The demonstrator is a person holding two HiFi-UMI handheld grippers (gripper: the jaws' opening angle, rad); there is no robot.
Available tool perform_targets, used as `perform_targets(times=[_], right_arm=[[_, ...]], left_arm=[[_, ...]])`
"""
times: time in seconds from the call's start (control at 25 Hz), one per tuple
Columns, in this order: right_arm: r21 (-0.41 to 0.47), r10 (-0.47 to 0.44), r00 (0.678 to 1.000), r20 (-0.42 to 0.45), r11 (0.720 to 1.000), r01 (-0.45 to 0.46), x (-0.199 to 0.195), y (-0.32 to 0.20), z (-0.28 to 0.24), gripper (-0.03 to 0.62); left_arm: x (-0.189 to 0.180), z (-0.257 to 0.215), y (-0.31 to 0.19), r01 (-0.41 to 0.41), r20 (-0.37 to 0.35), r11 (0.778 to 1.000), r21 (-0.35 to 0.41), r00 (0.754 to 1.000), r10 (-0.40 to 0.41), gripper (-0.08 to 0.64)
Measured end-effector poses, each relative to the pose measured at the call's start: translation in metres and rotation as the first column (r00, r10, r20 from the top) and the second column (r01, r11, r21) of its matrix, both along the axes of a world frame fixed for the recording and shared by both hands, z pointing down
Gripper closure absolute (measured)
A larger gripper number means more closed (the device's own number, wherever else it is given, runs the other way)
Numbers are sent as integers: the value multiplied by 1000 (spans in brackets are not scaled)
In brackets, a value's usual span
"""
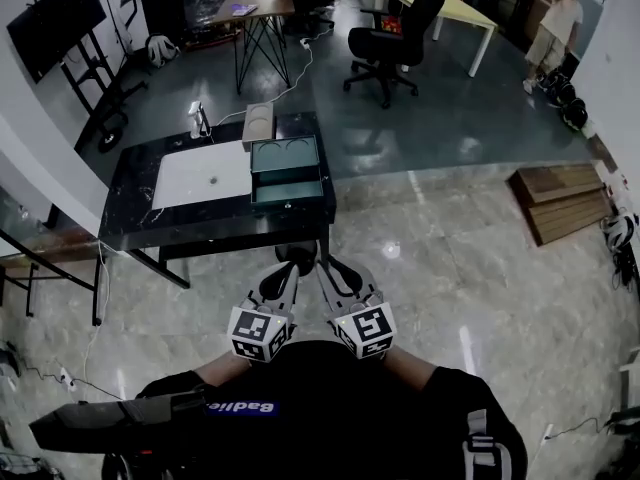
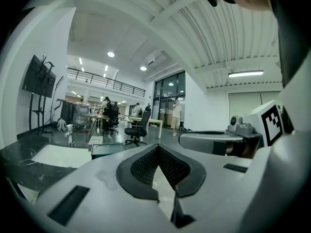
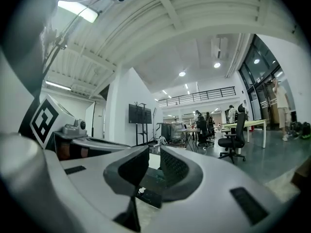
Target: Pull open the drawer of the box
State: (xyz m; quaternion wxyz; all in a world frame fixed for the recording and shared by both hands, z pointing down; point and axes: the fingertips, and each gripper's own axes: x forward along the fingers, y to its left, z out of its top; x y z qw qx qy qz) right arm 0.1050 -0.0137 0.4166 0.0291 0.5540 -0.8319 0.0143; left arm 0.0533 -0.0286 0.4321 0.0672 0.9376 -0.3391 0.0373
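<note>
Ground: glossy grey tiled floor (image 1: 450,258)
Left: black marble tabletop (image 1: 130,218) beside a white wall (image 1: 25,158)
Far end: black office chair (image 1: 390,38), pale yellow table (image 1: 460,8), dark screen (image 1: 55,23) on a stand
Right: wooden boards (image 1: 560,200) lying flat
Light: round ceiling lamps (image 2: 111,54), tall glass doors (image 2: 170,98)

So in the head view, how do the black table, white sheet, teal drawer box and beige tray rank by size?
Largest: black marble-look table.
Next: white flat sheet and teal drawer box, which look about alike.
Smallest: beige wooden tray behind the box.
</note>
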Motion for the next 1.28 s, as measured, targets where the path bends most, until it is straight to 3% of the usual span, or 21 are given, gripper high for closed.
perform_targets(times=[0.28,0.32,0.44,0.6,1.28], right_arm=[[47,-34,999,-23,998,35,-43,-2,-19,524],[51,-41,999,-27,998,43,-48,-3,-20,565],[54,-63,998,-30,996,65,-64,-4,-20,591],[29,-104,994,-23,994,105,-81,-4,-13,591],[-8,-143,990,-4,990,143,-100,-5,-3,592]], left_arm=[[-27,-16,-7,-19,-12,998,68,1000,20,568],[-30,-17,-7,-21,-11,997,74,1000,22,568],[-40,-17,-7,-31,3,995,90,1000,31,568],[-52,-18,-4,-28,12,994,102,1000,27,568],[-73,-16,-2,3,9,996,93,1000,-4,568]])
